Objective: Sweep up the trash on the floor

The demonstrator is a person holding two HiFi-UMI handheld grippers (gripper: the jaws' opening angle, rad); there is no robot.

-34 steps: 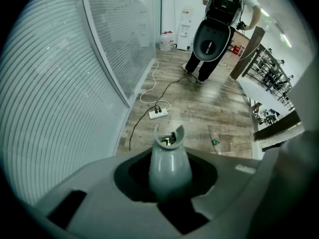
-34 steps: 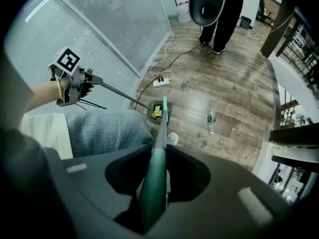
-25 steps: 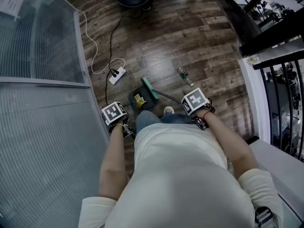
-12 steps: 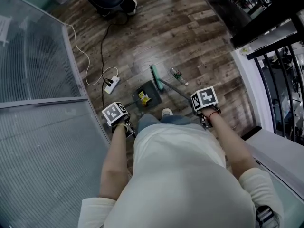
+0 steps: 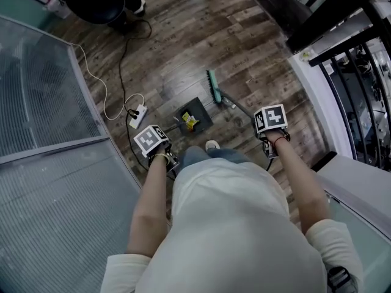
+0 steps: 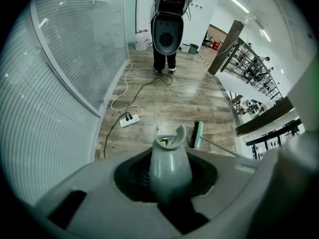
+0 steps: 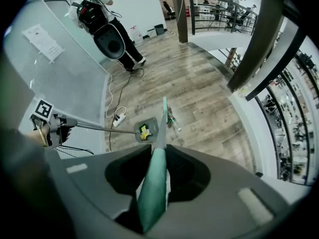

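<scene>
Left gripper (image 6: pixel 169 176) is clamped on the grey dustpan handle (image 6: pixel 170 158); right gripper (image 7: pixel 154 183) is clamped on the green broom handle (image 7: pixel 158 148).

Dark wood-plank floor (image 5: pixel 256 47) runs ahead of me; a ribbed glass partition (image 5: pixel 43 102) curves along my left, and a black railing (image 5: pixel 360 84) edges the right. A white power strip (image 5: pixel 137 115) lies near the partition with a white cable (image 5: pixel 98 84) looping away from it; a person (image 6: pixel 167 24) stands at the far end of the floor.

The dustpan (image 5: pixel 198 110) sits on the planks just ahead of my shoe (image 5: pixel 211 144), with a yellow wrapper (image 5: pixel 190 121) inside it; the broom head (image 5: pixel 213 85) rests on the floor beyond the pan and to its right, apart from it; a small bottle (image 5: pixel 228 102) lies just beside the broom's shaft.

My left forearm (image 5: pixel 149 206) and right forearm (image 5: pixel 299 182) both reach forward and down, one on each side of my body; the sleeves are bunched near the elbows.
</scene>
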